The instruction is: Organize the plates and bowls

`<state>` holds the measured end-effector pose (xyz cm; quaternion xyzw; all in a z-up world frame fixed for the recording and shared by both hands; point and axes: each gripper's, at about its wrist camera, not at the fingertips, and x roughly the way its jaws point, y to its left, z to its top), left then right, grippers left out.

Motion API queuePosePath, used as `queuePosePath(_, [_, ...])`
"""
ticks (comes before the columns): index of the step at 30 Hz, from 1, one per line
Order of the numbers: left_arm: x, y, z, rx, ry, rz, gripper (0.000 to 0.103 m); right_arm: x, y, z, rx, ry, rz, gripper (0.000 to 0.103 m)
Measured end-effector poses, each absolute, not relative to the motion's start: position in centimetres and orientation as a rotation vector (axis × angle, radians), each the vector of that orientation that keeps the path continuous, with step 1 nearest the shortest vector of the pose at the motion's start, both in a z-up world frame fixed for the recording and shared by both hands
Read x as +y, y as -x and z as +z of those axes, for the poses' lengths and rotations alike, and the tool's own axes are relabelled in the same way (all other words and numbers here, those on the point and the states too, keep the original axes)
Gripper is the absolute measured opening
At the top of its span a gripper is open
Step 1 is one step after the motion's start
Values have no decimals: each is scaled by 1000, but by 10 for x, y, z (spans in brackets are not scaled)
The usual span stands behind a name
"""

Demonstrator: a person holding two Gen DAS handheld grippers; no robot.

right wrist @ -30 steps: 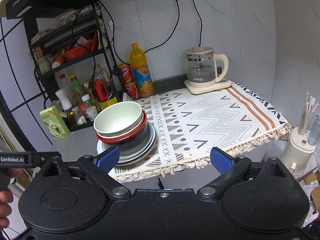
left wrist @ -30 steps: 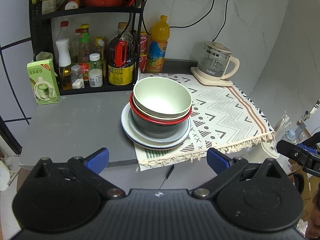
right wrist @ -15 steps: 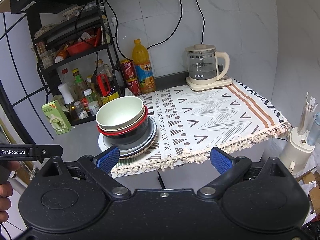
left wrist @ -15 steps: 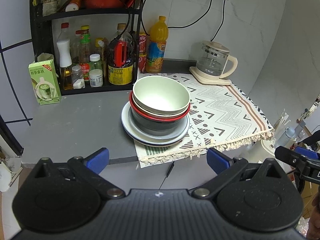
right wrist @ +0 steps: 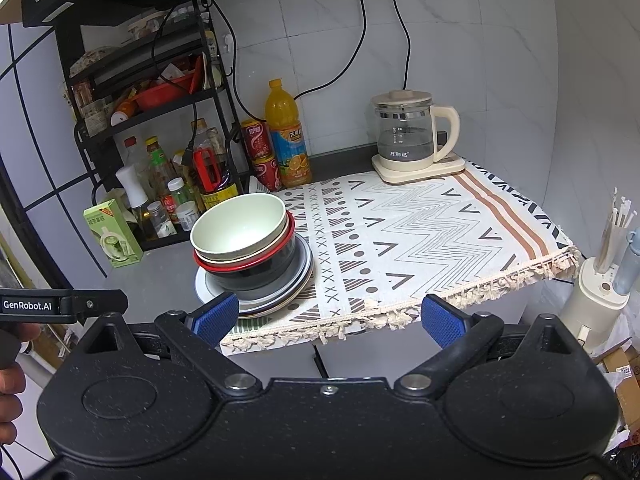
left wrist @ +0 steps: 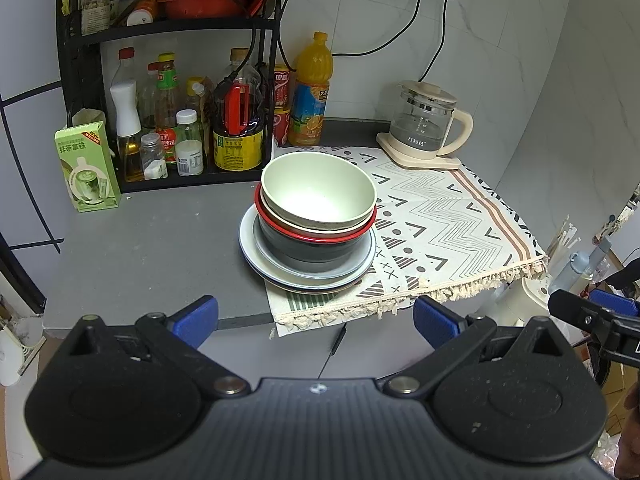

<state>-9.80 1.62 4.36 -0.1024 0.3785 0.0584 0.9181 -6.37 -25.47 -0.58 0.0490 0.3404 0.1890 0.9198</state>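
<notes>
Bowl stack [left wrist: 316, 216] sits on plates [left wrist: 308, 268] at the desk [left wrist: 152, 248] front edge. Left tongs [left wrist: 316, 316] wide open, empty, stack dead ahead. Right tongs [right wrist: 328, 318] wide open, empty, stack ahead-left. Left looks better lined up.

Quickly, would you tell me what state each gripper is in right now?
Left gripper: open, holding nothing.
Right gripper: open, holding nothing.

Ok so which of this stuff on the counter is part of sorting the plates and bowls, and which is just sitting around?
Part of the job:
pale green bowl
red-rimmed bowl
dark bowl
stacked plates

Just lying about:
glass kettle
orange juice bottle
green carton
condiment rack
patterned cloth
</notes>
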Motion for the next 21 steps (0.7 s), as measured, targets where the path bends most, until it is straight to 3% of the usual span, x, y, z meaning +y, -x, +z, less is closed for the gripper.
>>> queuePosePath(21, [15, 93, 41, 786, 213, 119, 103, -253, 59, -8, 710, -102, 388, 98])
